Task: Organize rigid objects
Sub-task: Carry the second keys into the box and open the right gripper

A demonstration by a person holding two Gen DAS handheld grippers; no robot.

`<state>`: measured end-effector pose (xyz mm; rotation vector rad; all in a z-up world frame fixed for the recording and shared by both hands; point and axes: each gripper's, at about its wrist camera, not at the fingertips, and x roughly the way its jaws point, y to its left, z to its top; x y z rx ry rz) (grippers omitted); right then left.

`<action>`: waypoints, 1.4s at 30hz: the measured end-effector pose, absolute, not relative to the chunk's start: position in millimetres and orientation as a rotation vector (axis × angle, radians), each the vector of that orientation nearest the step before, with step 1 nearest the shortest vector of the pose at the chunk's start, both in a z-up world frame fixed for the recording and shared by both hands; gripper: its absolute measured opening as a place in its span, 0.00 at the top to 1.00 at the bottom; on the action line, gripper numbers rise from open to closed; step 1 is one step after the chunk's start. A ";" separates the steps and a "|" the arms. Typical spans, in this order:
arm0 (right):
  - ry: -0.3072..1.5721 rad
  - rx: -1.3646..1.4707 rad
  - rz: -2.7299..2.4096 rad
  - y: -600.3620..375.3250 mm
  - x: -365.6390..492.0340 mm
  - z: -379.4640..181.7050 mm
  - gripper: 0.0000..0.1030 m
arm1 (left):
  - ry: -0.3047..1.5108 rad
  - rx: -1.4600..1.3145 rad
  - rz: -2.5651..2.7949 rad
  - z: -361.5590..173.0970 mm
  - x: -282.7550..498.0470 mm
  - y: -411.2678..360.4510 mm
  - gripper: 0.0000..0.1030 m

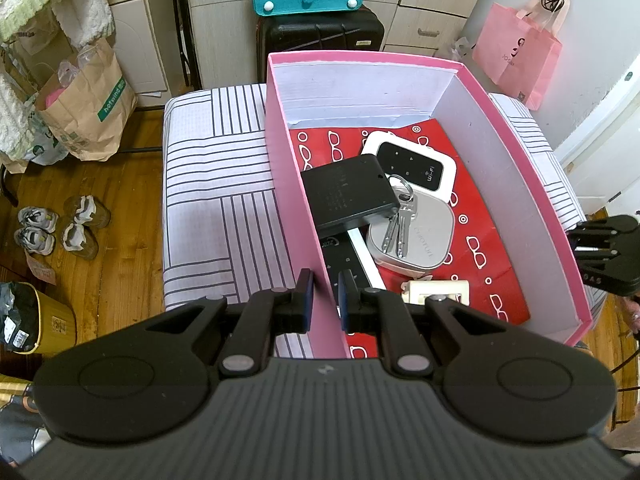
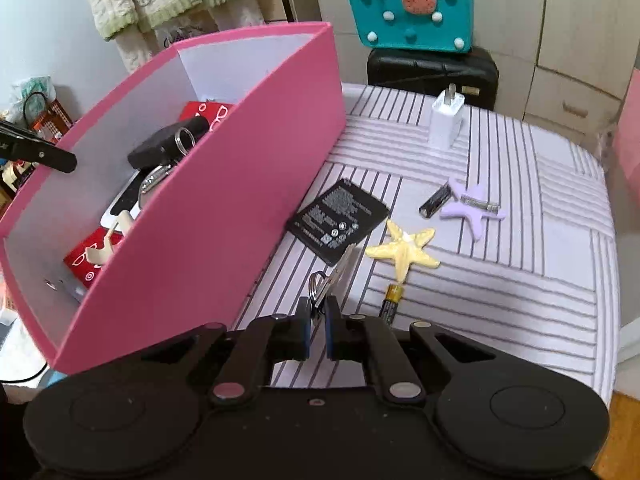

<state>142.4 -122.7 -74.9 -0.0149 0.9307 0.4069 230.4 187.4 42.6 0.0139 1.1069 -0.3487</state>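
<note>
The left gripper (image 1: 325,296) straddles the near left wall of the pink box (image 1: 296,208), its jaws closed on the thin cardboard, apparently to steady it. Inside the box lie a black flat device (image 1: 348,196), a white wi-fi unit (image 1: 416,164), a grey rounded case (image 1: 416,240) and a set of keys (image 1: 398,224) across it. On the striped cushion (image 2: 520,280) to the right of the box, the right gripper (image 2: 317,330) is closed on a key ring (image 2: 320,286) at its near end, the key blade pointing away toward a black battery pack (image 2: 338,220). Metal keys are light, stiff and slick, and they will likely swing from the ring, so pinching the ring or the key head squarely seems safest. Farther right lie a yellow starfish (image 2: 406,252), a purple starfish (image 2: 470,210), an AA battery (image 2: 390,304) near the claw and a white charger plug (image 2: 446,122) at the far side.
</note>
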 end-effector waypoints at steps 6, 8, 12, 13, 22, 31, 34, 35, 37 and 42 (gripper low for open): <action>0.875 -0.085 0.382 -119.2 140.6 -50.8 0.92 | 1.104 0.023 -0.349 43.0 230.7 186.7 0.89; 0.845 -0.100 0.387 -118.1 136.9 -36.9 0.92 | 1.104 0.023 -0.349 43.2 230.6 186.1 0.89; 0.755 -0.162 0.384 -111.4 126.6 -8.0 0.92 | 1.103 0.024 -0.349 43.2 230.9 186.3 0.89; 0.730 -0.169 0.386 -109.3 123.4 0.3 0.92 | 1.103 0.026 -0.349 43.3 230.9 186.3 0.89; 0.620 -0.193 0.531 -76.9 116.7 46.6 0.92 | 1.106 0.058 -0.361 43.3 231.4 183.5 0.89; 0.735 -0.199 0.694 -26.2 146.4 14.4 0.92 | 1.105 0.075 -0.363 42.0 230.0 182.5 0.88; 0.778 -0.192 0.740 -12.9 154.8 8.0 0.92 | 1.108 0.084 -0.367 42.2 230.1 182.0 0.88; 0.794 -0.189 0.759 -7.1 159.1 6.0 0.92 | 1.107 0.087 -0.368 42.3 230.2 181.8 0.88; 0.830 -0.184 0.799 5.1 165.5 2.0 0.92 | 1.105 0.093 -0.368 42.5 229.8 180.3 0.88; 0.904 -0.213 0.874 38.8 185.3 -12.6 0.92 | 1.113 0.138 -0.357 43.7 230.5 171.9 0.89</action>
